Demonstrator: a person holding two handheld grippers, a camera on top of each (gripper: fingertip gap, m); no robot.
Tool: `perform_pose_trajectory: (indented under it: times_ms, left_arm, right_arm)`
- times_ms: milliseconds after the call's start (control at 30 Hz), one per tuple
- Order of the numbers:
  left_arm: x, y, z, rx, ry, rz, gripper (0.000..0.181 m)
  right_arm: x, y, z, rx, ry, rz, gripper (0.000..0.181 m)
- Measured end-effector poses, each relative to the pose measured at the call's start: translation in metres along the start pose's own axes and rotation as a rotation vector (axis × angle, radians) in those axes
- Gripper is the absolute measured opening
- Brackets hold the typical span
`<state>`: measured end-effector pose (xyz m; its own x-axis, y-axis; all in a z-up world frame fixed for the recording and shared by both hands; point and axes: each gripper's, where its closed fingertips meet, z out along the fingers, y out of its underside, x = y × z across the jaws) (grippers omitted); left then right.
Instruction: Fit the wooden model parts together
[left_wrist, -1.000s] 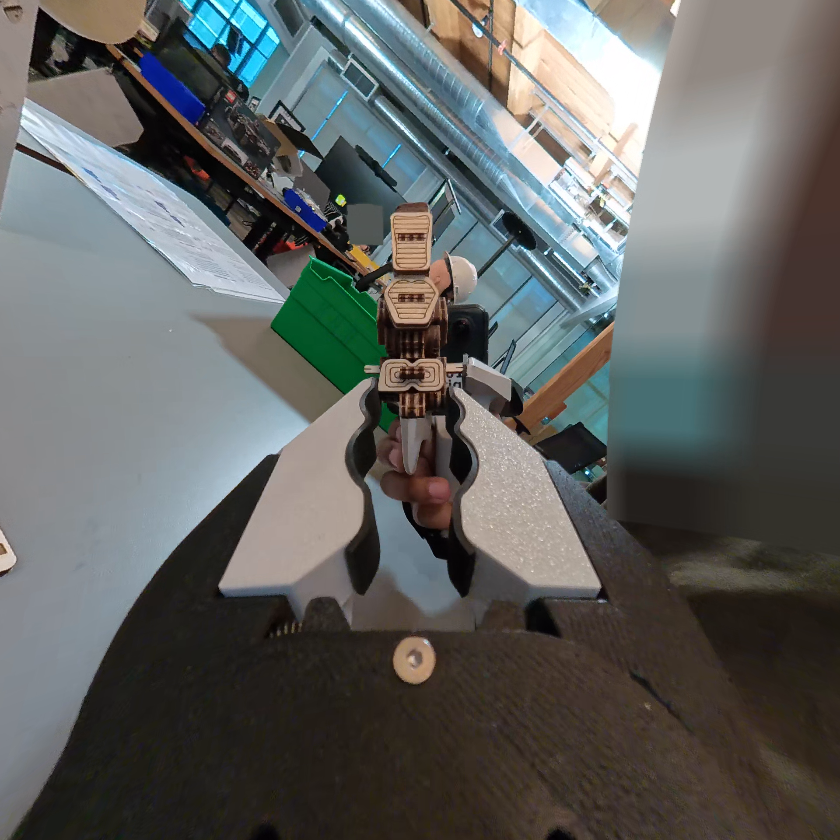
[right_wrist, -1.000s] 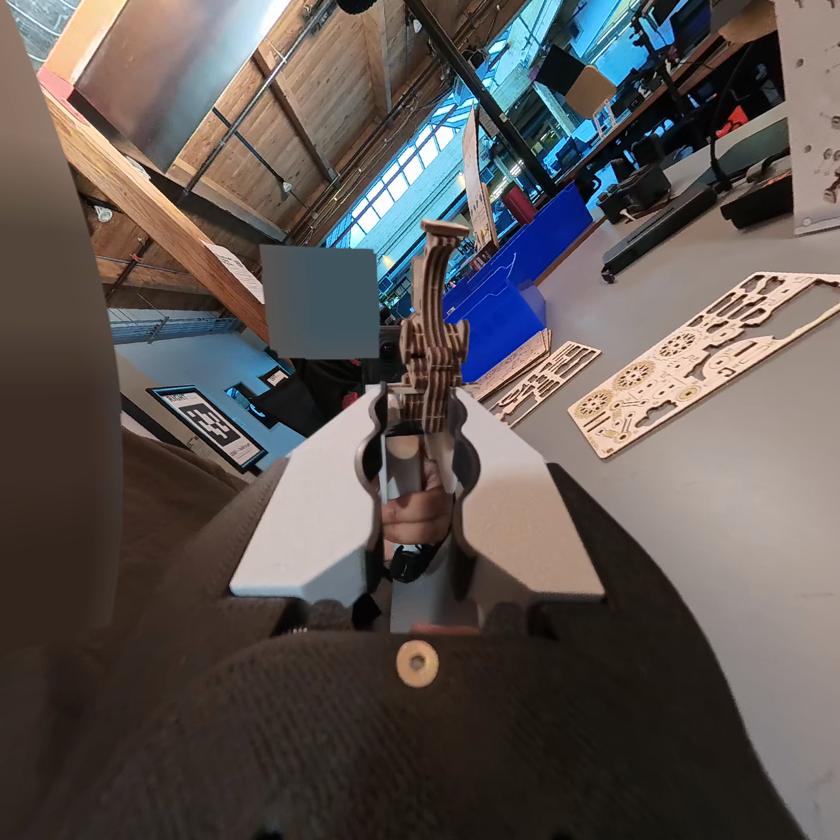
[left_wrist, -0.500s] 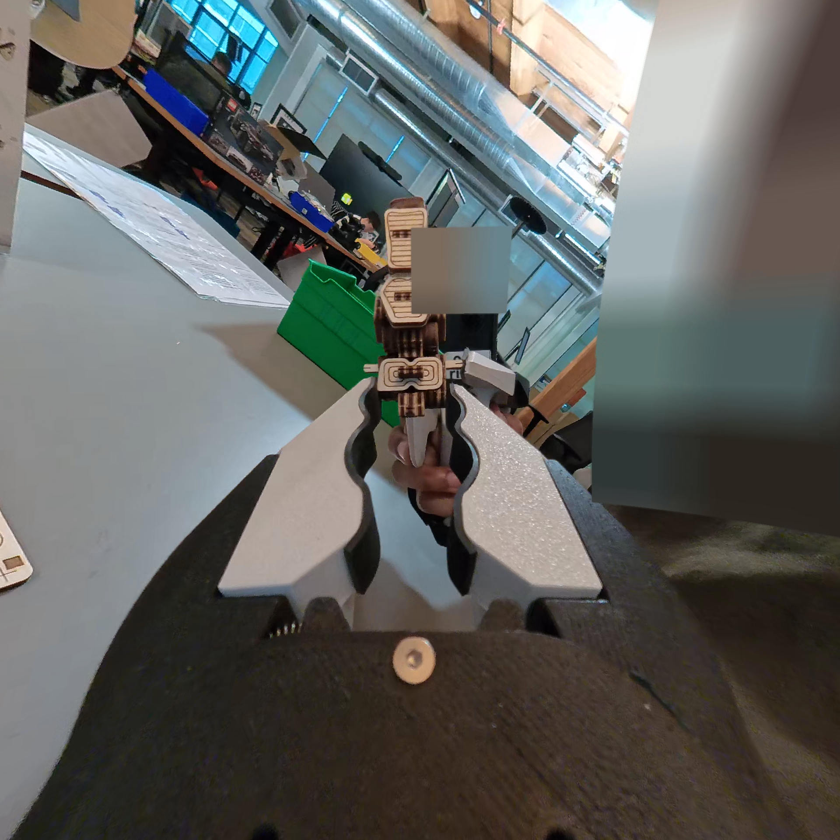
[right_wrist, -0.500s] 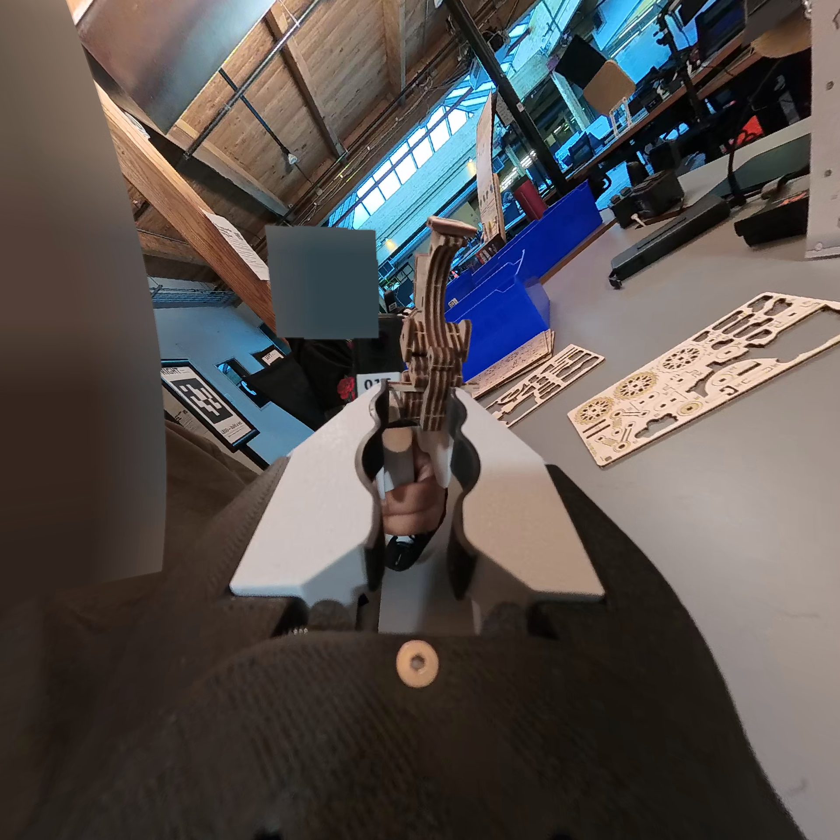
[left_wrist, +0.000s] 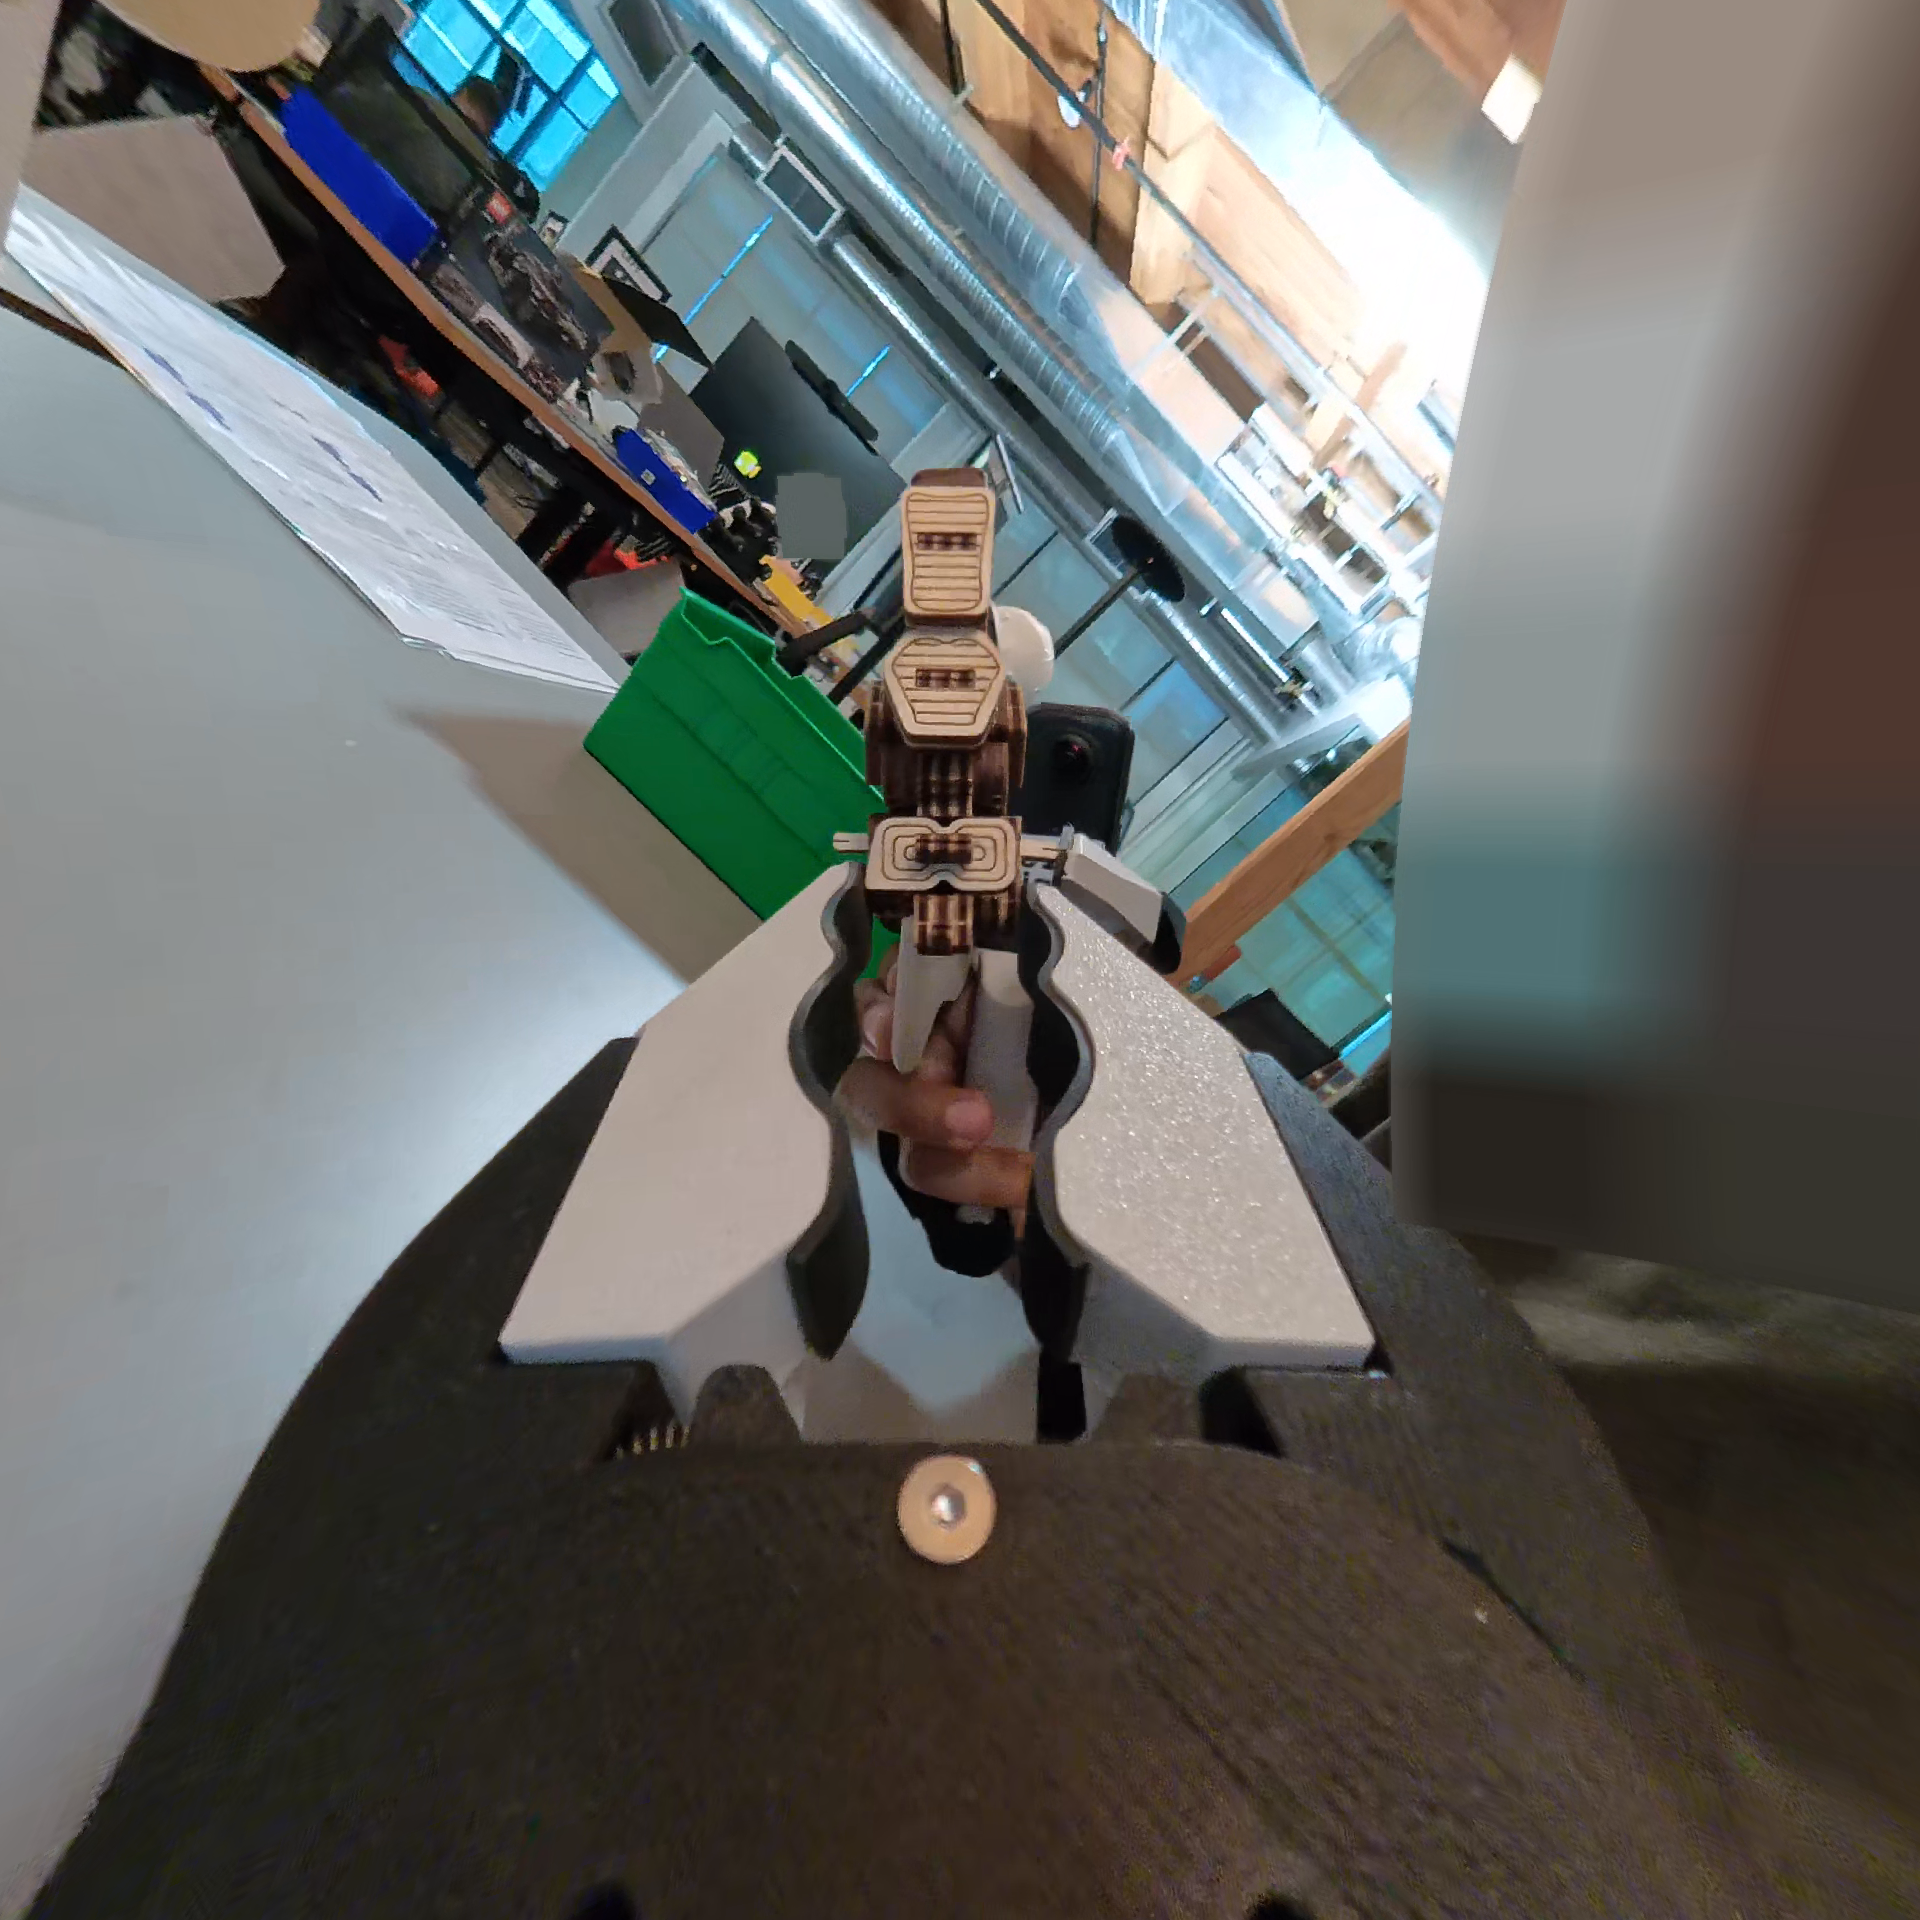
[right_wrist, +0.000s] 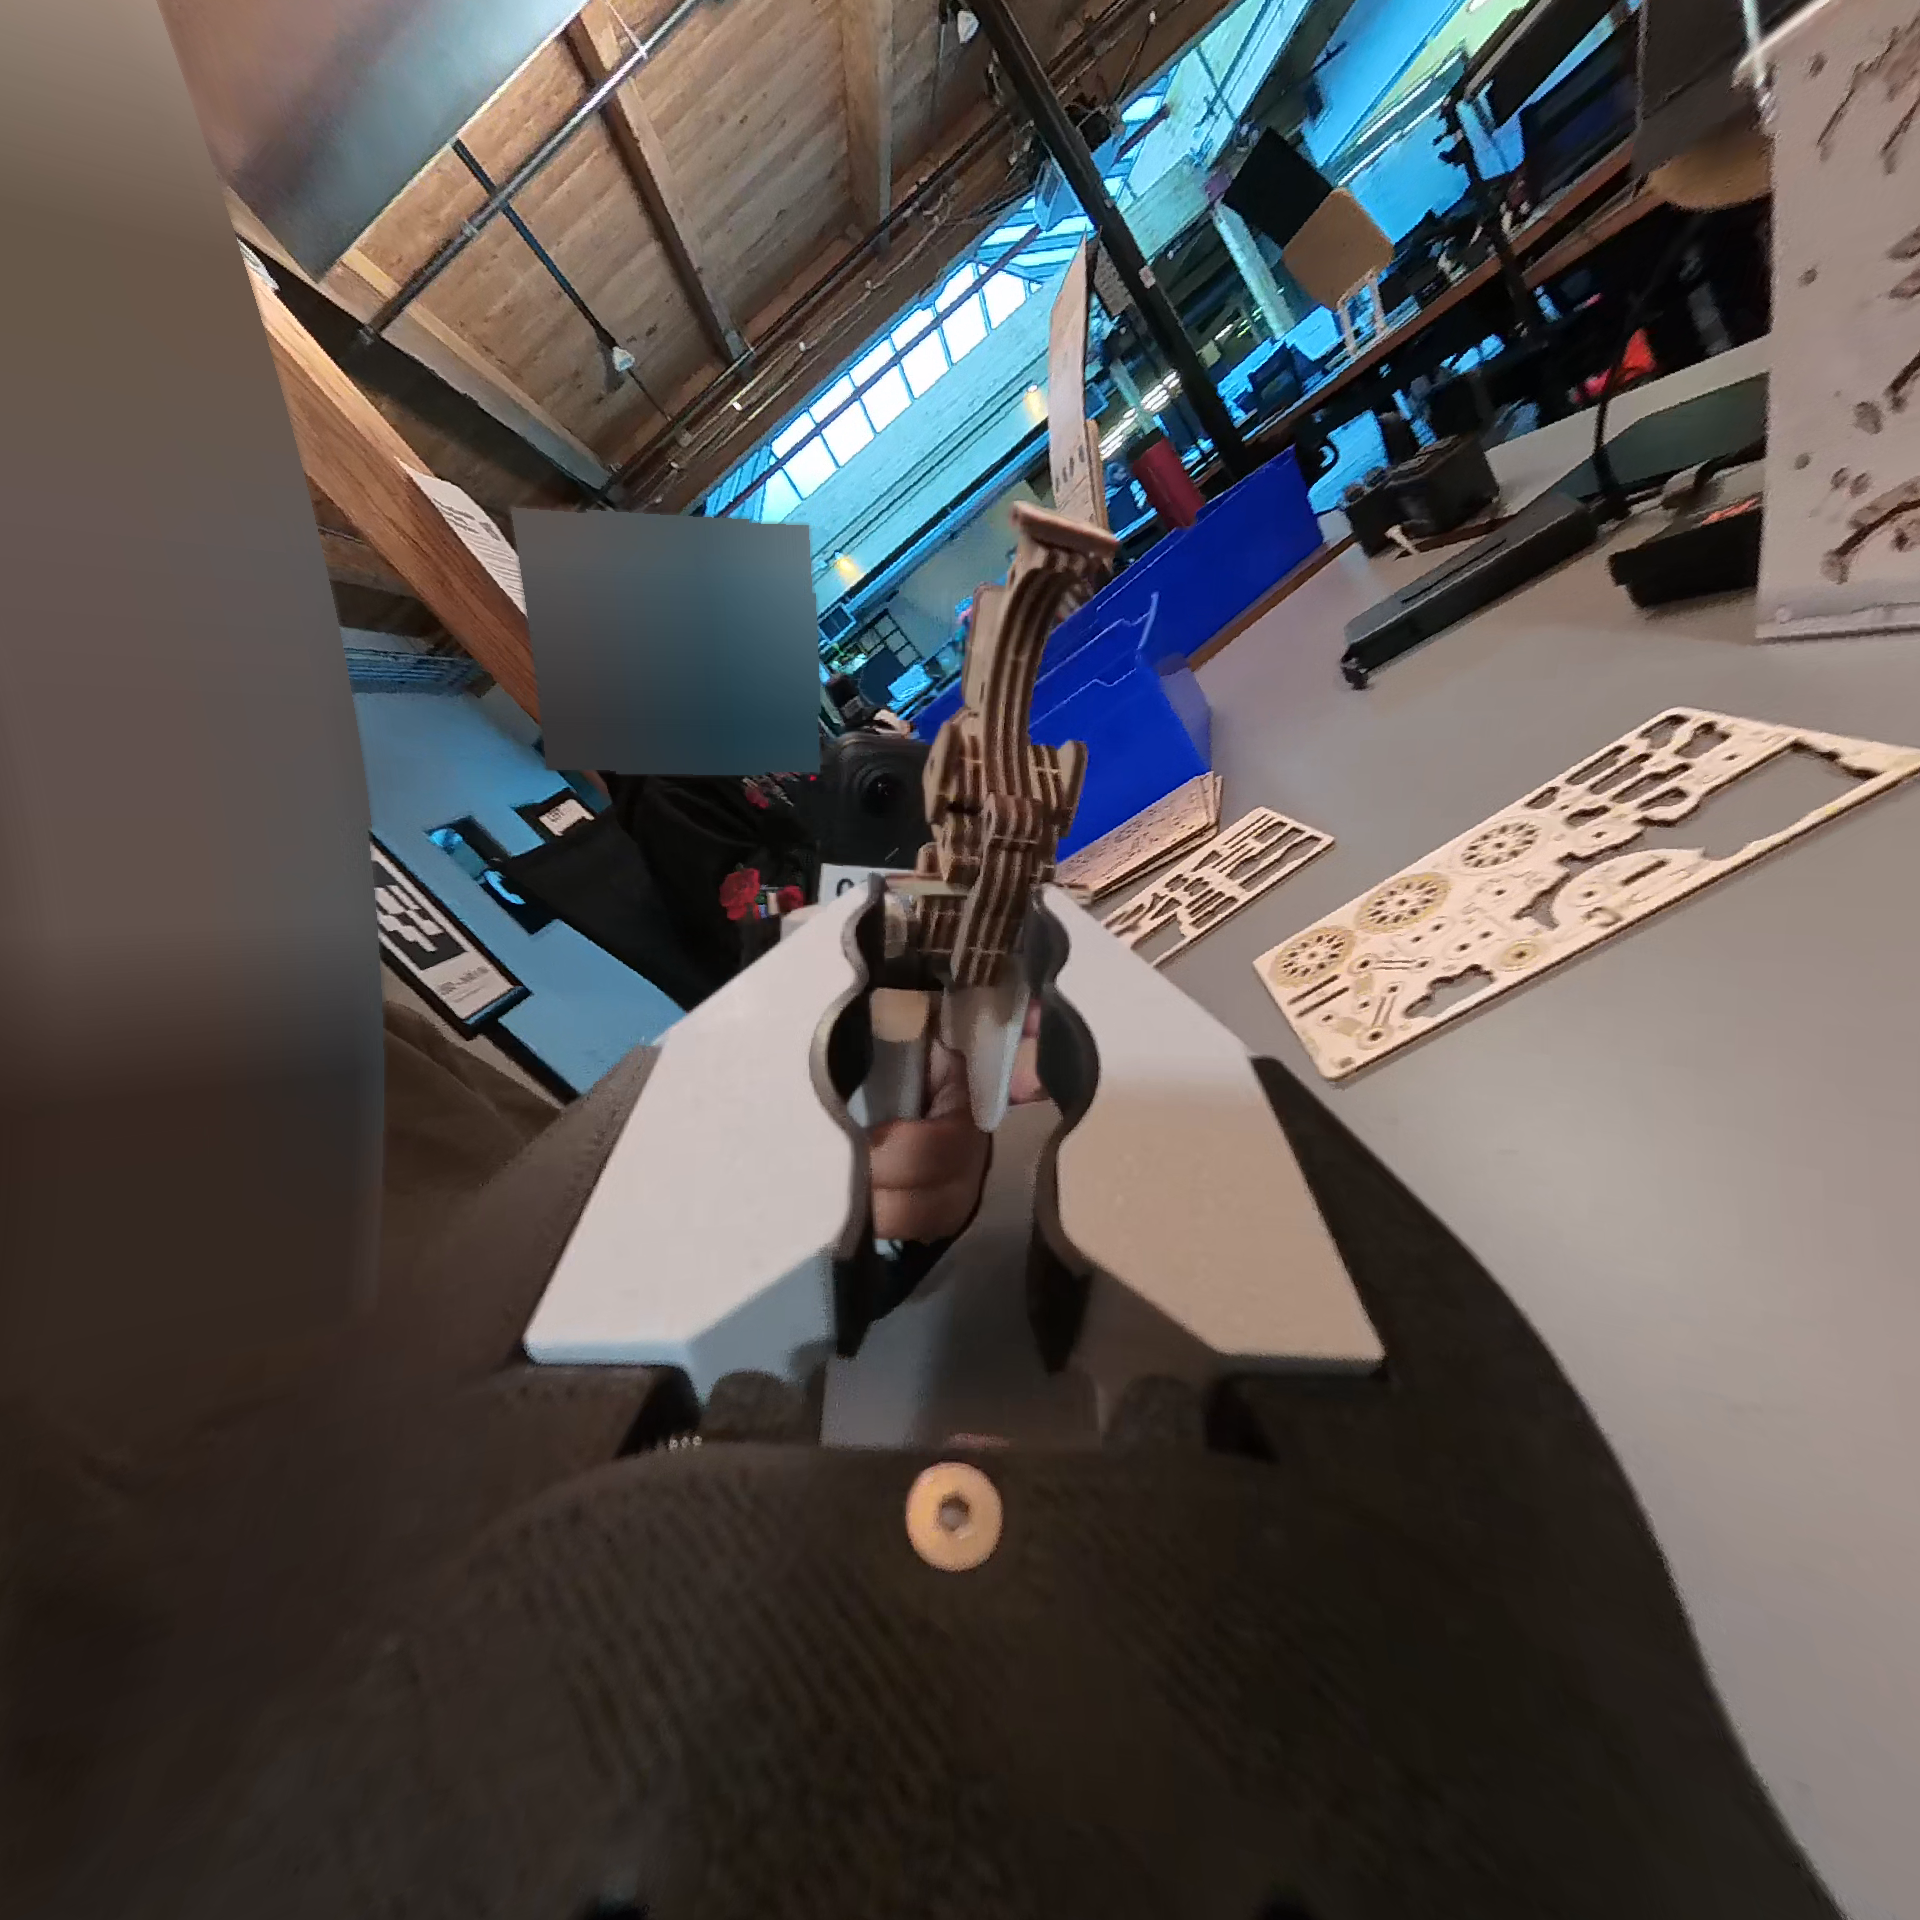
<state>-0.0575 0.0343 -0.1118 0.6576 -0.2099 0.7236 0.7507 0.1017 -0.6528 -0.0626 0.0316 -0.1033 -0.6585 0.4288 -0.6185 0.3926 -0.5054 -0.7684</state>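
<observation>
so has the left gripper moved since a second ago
Yes, slightly. In the left wrist view the green bin sits a little lower and further left behind the wooden model than at 0.5 s ago, so the left gripper tilted back.

Bare table (right_wrist: 1558, 1195) beside punched sheets (right_wrist: 1538, 883)

Tan, brown-striped wooden model (left_wrist: 943, 790); green bin (left_wrist: 727, 769).
</observation>
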Motion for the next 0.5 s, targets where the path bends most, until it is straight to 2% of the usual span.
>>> perform_pose_trajectory:
  times_ms: [233,500]
  left_arm:
    - [-0.005,-0.008,-0.006,0.025,-0.008,-0.008,0.025]
    - [0.004,0.003,-0.001,-0.044,0.030,0.039,0.025]
  right_arm:
    - [0.003,-0.006,-0.005,0.008,0.069,-0.139,0.037]
    - [-0.001,-0.005,-0.004,-0.001,0.060,-0.211,0.047]
